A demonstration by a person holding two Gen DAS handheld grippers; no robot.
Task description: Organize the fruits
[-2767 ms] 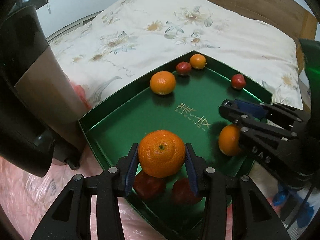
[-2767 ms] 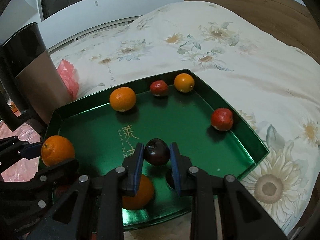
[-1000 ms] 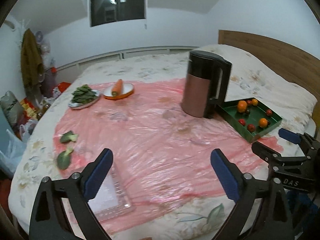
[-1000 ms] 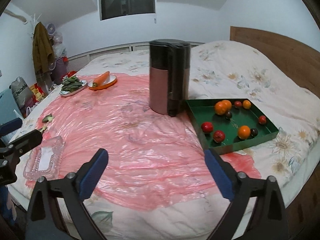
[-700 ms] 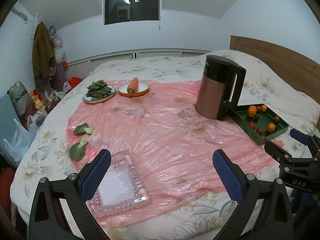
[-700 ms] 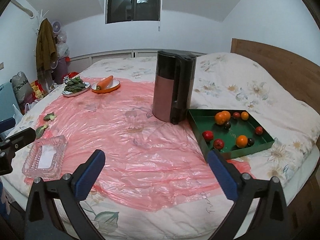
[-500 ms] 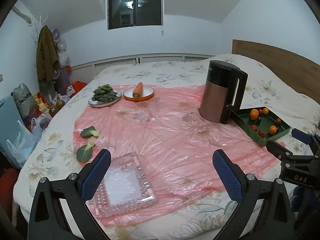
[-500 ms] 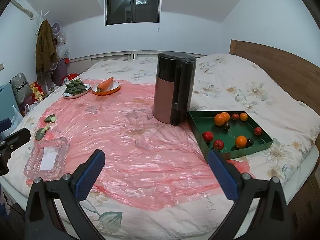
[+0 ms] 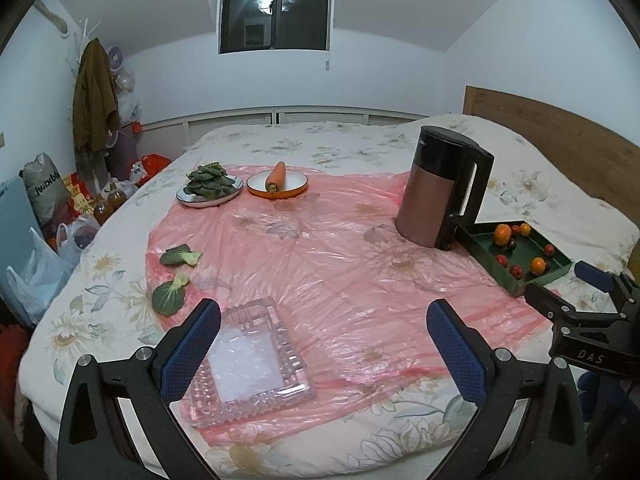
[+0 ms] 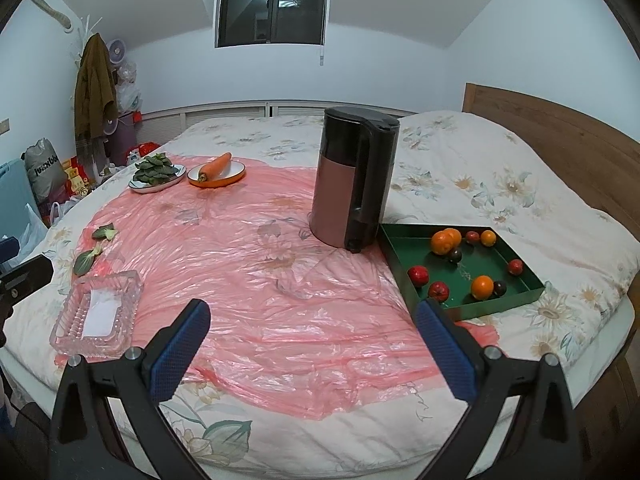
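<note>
Both of your claws have let go of their fruit and pulled well back from the green tray [image 10: 532, 292]: 2.8 seconds ago the left one pinched an orange and the right one a dark plum over it, and now the left claw [image 9: 322, 342] and the right claw [image 10: 312, 344] stand spread wide with nothing between the pads. That reads as the last placements being done; every fruit you can see lies inside the tray, and none sits loose on the pink plastic sheet [image 10: 256, 280] or the bed [image 10: 480, 168].

The tray rests near the bed's right edge, just beside the kettle [image 10: 354, 176] on the headboard side. In it are oranges [image 10: 444, 241] clustered at its far end, one orange [image 10: 481, 287] nearer you, red fruits [image 10: 418, 274] toward its left wall and two dark plums [image 10: 455, 255].

From the right claw the tray lies ahead and to the right, near its right pad. From the left claw it is well apart, far right, beyond the kettle.
</note>
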